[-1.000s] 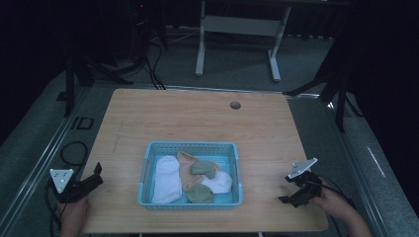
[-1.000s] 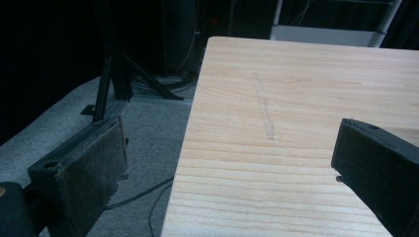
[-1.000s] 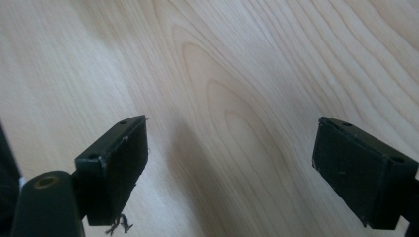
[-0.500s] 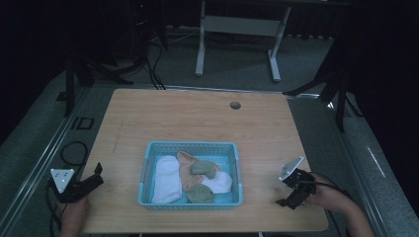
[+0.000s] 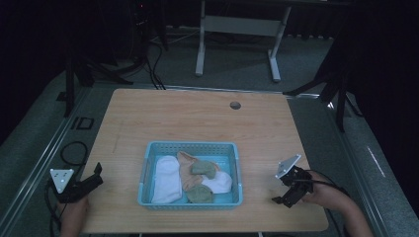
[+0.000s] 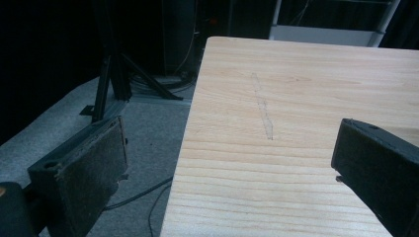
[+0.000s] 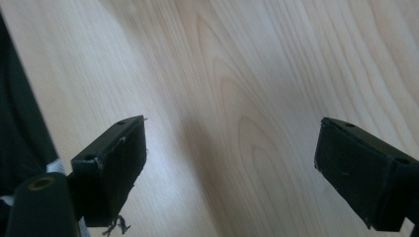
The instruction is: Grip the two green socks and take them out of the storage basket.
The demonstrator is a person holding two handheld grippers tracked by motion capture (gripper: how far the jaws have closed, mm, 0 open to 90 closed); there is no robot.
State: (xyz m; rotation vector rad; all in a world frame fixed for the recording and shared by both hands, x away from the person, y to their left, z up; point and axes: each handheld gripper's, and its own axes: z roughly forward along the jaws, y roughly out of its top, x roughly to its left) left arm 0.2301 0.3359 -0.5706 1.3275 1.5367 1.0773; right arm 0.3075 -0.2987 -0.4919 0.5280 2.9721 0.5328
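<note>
Left gripper [image 5: 96,174] fingers wide apart, empty; right gripper [image 5: 282,200] likewise; basket [image 5: 190,147] unlabelled.

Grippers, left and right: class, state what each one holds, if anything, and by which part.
Nothing is held. The left gripper and the right gripper are both open, with bare table between their jaws.

No text, label, brand, number or sign can be read anywhere: none on the light wooden desk [image 5: 197,118], the pale blue plastic mesh basket [image 5: 191,146] between the two tongs, or the folded cloths inside it.
</note>
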